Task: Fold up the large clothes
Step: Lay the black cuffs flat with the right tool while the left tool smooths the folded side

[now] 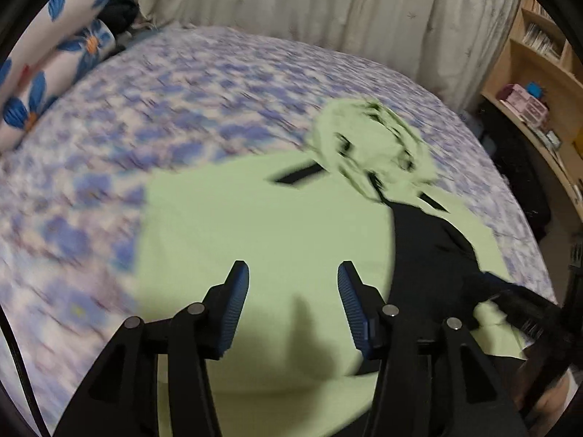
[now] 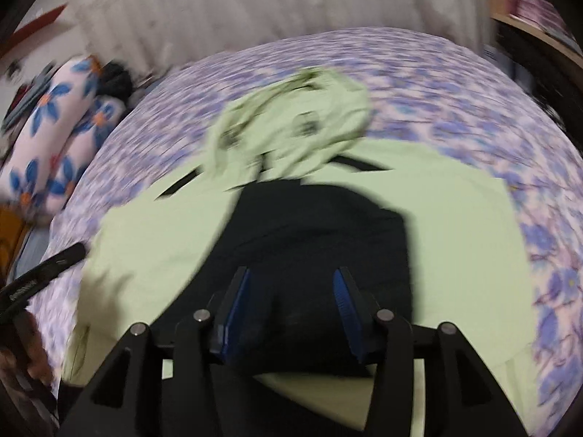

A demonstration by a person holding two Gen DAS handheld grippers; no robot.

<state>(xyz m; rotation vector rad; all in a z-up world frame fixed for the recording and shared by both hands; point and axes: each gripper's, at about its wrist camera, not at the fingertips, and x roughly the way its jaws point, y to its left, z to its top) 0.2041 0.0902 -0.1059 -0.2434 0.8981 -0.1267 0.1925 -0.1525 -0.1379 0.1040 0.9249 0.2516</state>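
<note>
A pale green hooded garment [image 1: 255,240] lies spread on the bed, its hood [image 1: 371,145] bunched at the far end. A black panel [image 2: 313,233] runs down its middle. My left gripper [image 1: 293,273] hovers over the green cloth with its jaws apart and nothing between the blue pads. My right gripper [image 2: 291,276] hangs over the black panel, jaws apart too, holding nothing. In the right wrist view the green cloth [image 2: 459,240] shows on both sides of the black panel. Both views are blurred by motion.
The bed [image 1: 182,102] wears a purple-and-white flowered sheet. Blue-flowered pillows [image 1: 47,73] lie at the far left, with a dark bundle [image 1: 120,11] behind them. A pale curtain [image 1: 328,3] hangs beyond the bed. Wooden shelves [image 1: 539,73] stand at the right.
</note>
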